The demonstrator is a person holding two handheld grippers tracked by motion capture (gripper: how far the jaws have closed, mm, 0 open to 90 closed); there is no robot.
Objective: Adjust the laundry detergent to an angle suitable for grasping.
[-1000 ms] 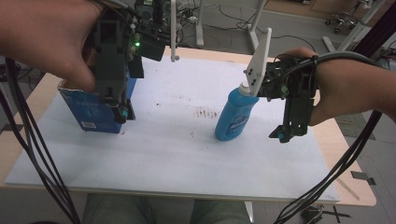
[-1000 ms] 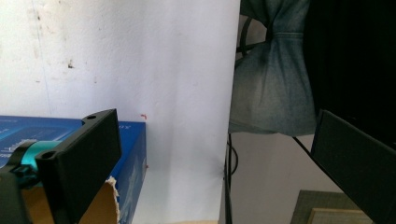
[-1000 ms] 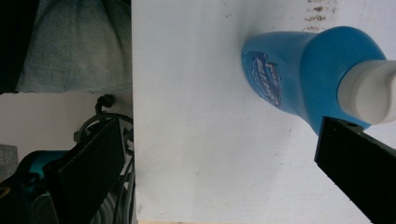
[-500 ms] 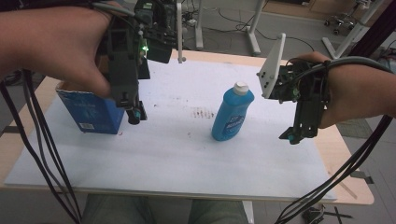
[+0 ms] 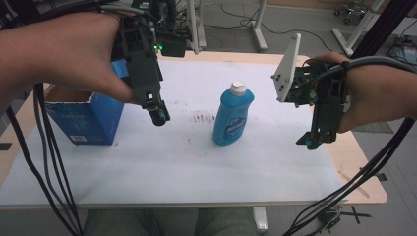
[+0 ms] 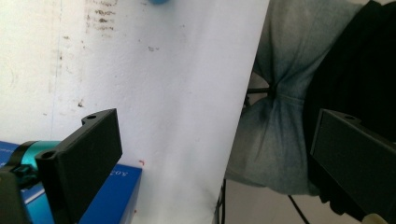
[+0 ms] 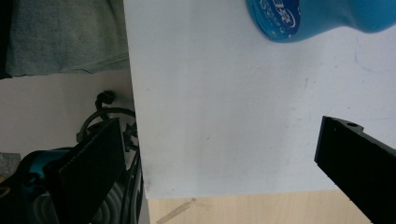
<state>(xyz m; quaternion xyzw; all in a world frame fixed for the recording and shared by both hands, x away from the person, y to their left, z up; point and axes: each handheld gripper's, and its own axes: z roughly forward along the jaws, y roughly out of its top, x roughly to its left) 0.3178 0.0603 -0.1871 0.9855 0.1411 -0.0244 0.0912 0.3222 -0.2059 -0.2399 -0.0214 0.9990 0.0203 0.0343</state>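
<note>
A wooden table (image 5: 366, 189) covered by a white sheet (image 5: 167, 167) takes up most of the high view, and its pale wood edge also runs along the bottom of the right gripper view. At the left of the high view stands a blue cardboard box (image 5: 81, 120), its top flaps open; its inside is hidden by the person's left forearm, so what it holds cannot be told. The left gripper view catches a corner of that box at its lower left, plus the person's grey trousers (image 6: 275, 126) beyond the sheet's edge at the right, which the high view shows merely as a strip at its bottom centre. The left gripper (image 5: 158, 115) hangs above the sheet just right of the box, in the upper left of the high view, and its own view shows its two black jaws spread wide with nothing between them. The right gripper (image 5: 311, 142) hovers at the right of the high view, over the sheet's right edge, apart from the bottle; in its own view its jaws likewise stand far apart and empty. Between the two grippers, near the centre of the high view, a blue bottle (image 5: 232, 120) stands upright on the sheet with a white cap and a label of white lettering; the right gripper view shows its lower body at the top edge. Faint brown smudges (image 5: 200, 117) mark the sheet just left of it.
</note>
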